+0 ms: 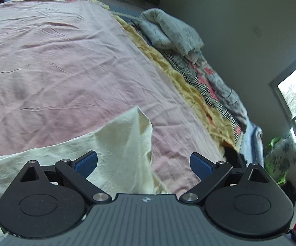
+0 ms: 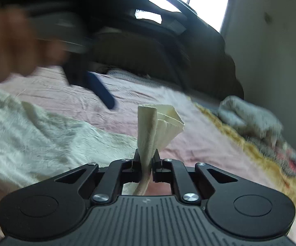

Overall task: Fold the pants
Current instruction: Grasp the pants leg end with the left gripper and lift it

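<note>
Cream pants (image 1: 55, 164), thin and limp, lie on the pink bed sheet (image 1: 55, 61) at lower left; right hand-held gripper (image 2: 146, 160) pinches a bunched edge, left hand-held gripper (image 1: 143, 164) gapes wide and empty; best gripped at hems.

pink sheet (image 1: 55, 65) open, bedding heap (image 1: 199, 65) alongside
</note>
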